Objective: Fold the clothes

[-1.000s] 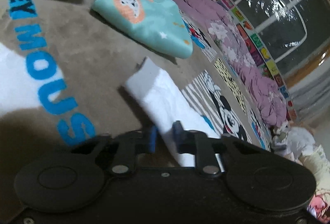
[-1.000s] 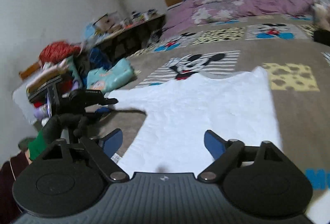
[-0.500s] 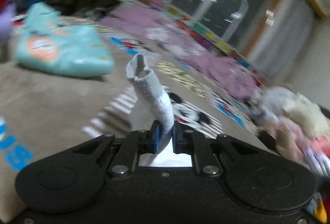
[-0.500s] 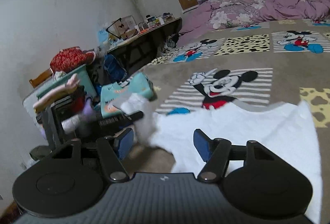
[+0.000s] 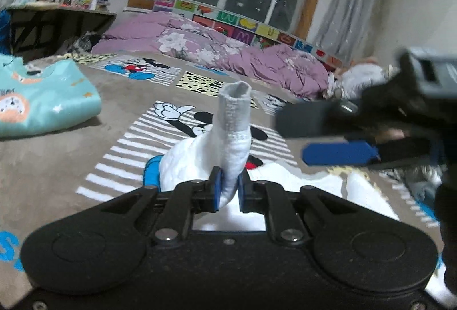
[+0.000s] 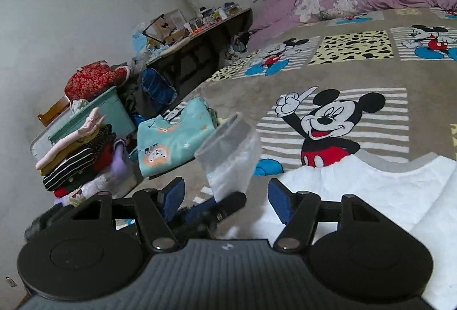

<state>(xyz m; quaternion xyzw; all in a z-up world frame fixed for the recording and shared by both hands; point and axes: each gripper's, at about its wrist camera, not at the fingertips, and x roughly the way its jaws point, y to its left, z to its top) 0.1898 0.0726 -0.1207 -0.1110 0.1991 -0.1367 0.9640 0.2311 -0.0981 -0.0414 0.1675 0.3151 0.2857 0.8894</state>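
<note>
white shirt (image 6: 371, 195): spread on near bed blanket (image 6: 234, 81), sleeve (image 5: 235, 136) lifted | left claw (image 5: 227, 190): clenched on sleeve below cuff | right claw (image 6: 225, 195): released, just closing, holding nothing | handling: likely light, limp, droops; best pinched at hems, seams

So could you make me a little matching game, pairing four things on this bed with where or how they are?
Things:
1. white garment sleeve
2. folded teal sweatshirt
3. crumpled purple floral duvet
4. right claw

States:
A. heaped under the window
B. pinched in the left claw
C. open, holding nothing
D. lying flat on the cartoon-mouse blanket

Pairs: 1-B, 2-D, 3-A, 4-C
</note>
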